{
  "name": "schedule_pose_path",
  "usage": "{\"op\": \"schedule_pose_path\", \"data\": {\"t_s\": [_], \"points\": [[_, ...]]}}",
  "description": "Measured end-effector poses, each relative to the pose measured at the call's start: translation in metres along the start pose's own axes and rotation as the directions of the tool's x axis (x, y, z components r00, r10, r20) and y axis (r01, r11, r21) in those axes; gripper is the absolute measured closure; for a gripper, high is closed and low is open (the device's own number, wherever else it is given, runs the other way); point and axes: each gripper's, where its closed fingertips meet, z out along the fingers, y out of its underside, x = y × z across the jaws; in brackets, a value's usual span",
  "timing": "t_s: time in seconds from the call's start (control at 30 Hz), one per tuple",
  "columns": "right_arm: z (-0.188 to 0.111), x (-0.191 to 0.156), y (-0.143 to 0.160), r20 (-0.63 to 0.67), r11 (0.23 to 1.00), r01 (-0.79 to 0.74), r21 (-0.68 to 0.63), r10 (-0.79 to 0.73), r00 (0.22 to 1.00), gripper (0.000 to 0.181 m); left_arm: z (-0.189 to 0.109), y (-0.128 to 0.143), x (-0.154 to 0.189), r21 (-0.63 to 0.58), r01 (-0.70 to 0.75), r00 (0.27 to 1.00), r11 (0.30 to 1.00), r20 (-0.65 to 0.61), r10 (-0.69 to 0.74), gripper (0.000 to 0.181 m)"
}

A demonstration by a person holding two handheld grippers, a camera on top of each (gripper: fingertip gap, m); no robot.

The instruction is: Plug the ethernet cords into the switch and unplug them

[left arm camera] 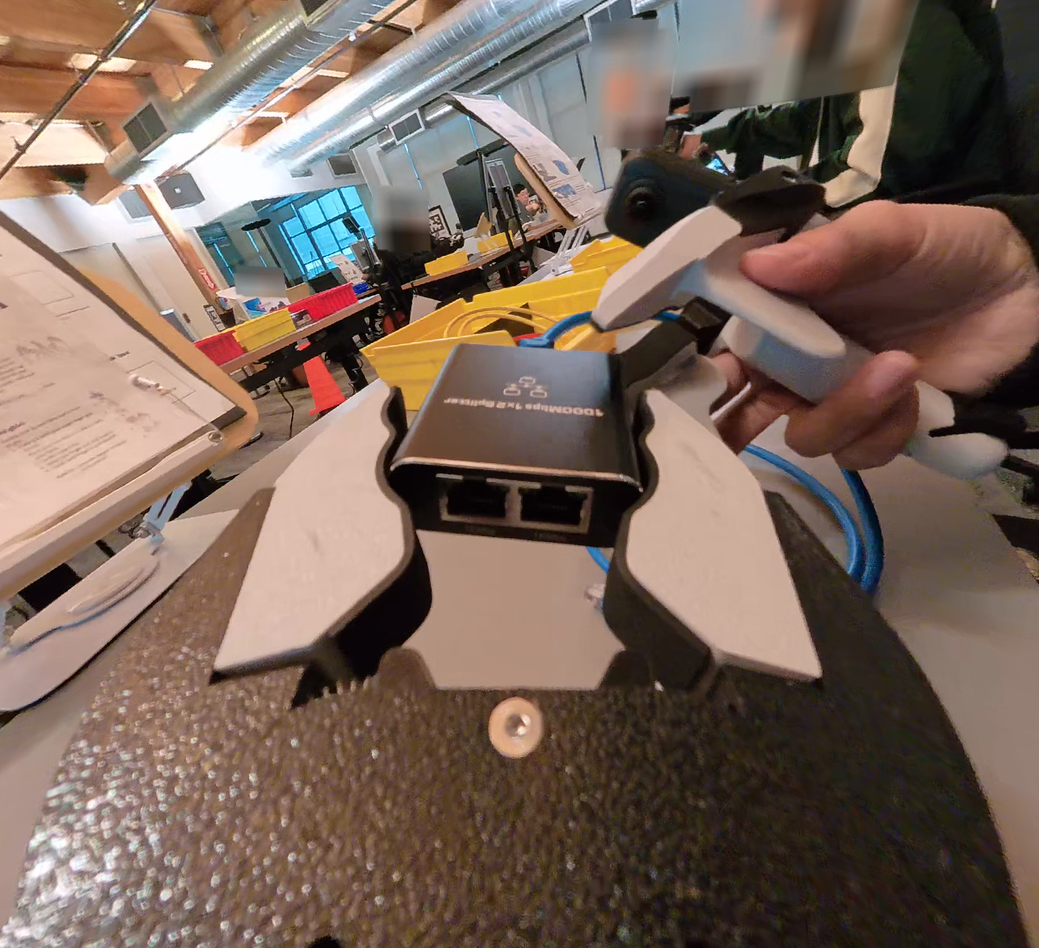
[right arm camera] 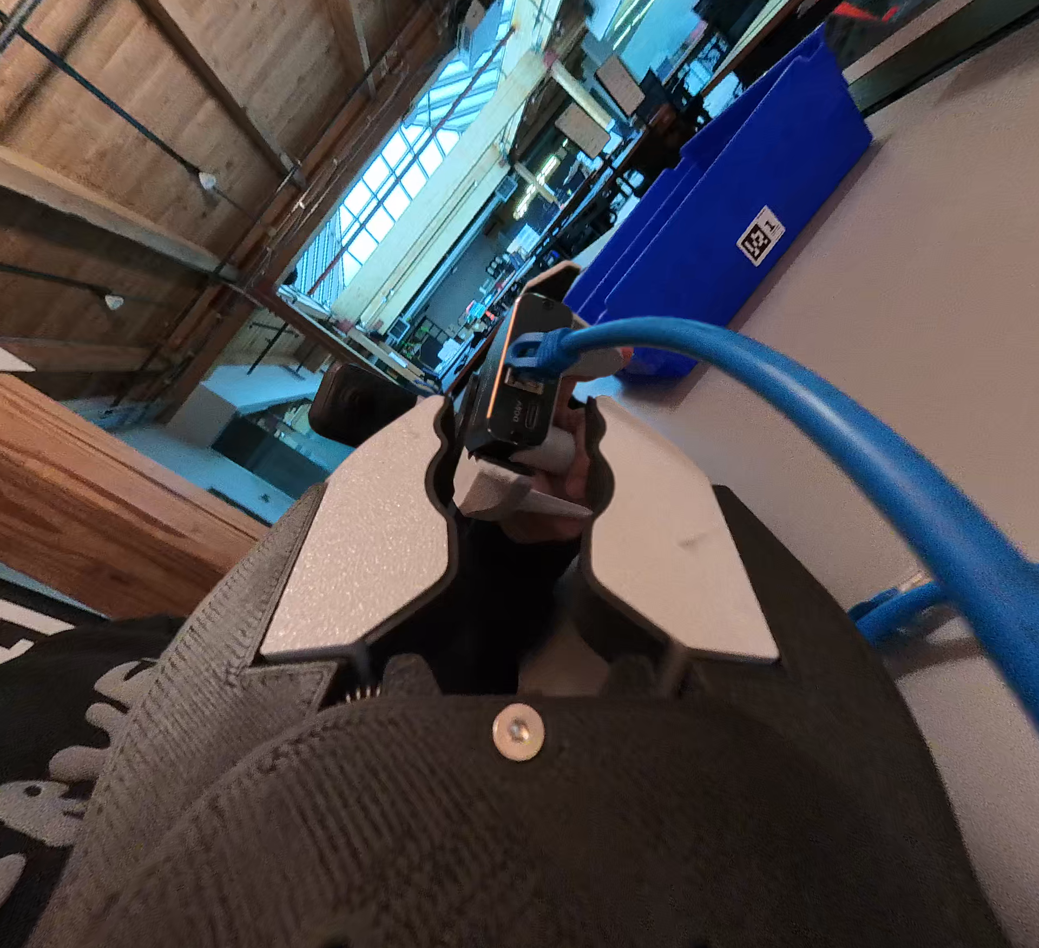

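Note:
My left gripper [left arm camera: 517, 415] is shut on a black switch [left arm camera: 523, 449] and holds it above the grey table [left arm camera: 944, 583]. Two empty ports [left arm camera: 514, 505] face the left wrist camera. A blue ethernet cord [right arm camera: 787, 375] is plugged into a port on the switch's far end [right arm camera: 531, 359]; the cord loops down to the table on the right [left arm camera: 860, 527]. My right gripper [right arm camera: 517, 409] is open and empty, just short of that end of the switch [right arm camera: 534, 325]. The cord passes above its right finger. A hand holds the right gripper [left arm camera: 607, 314] in the left wrist view.
Yellow bins [left arm camera: 427, 353] stand behind the switch. A clipboard stand with papers [left arm camera: 84, 387] is at the left. Blue bins [right arm camera: 731, 224] sit at the back of the table. A wooden board [right arm camera: 84, 499] is at the left in the right wrist view. People sit at far tables.

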Motion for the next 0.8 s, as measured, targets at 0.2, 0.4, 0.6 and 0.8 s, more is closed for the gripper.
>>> {"op": "schedule_pose_path", "data": {"t_s": [0.2,0.4,0.6,0.8], "points": [[0.002,0.004,-0.010,0.024,0.986,-0.090,0.137,0.088,0.996,0.140,-0.002,0.000,-0.007,0.012,0.015,0.999,1.000,0.029,-0.015,0.105],[0.005,0.007,-0.014,0.072,0.957,-0.184,0.224,0.172,0.982,0.162,0.001,-0.001,-0.003,0.005,-0.016,0.999,1.000,0.030,0.016,0.105],[0.003,0.008,-0.020,0.077,0.937,-0.198,0.288,0.183,0.980,0.166,0.001,-0.002,-0.004,0.013,-0.025,0.999,1.000,0.046,0.024,0.105],[0.004,0.009,-0.019,0.096,0.917,-0.246,0.315,0.227,0.969,0.167,0.003,-0.002,-0.007,0.011,-0.036,0.995,0.999,0.092,0.035,0.105]]}}
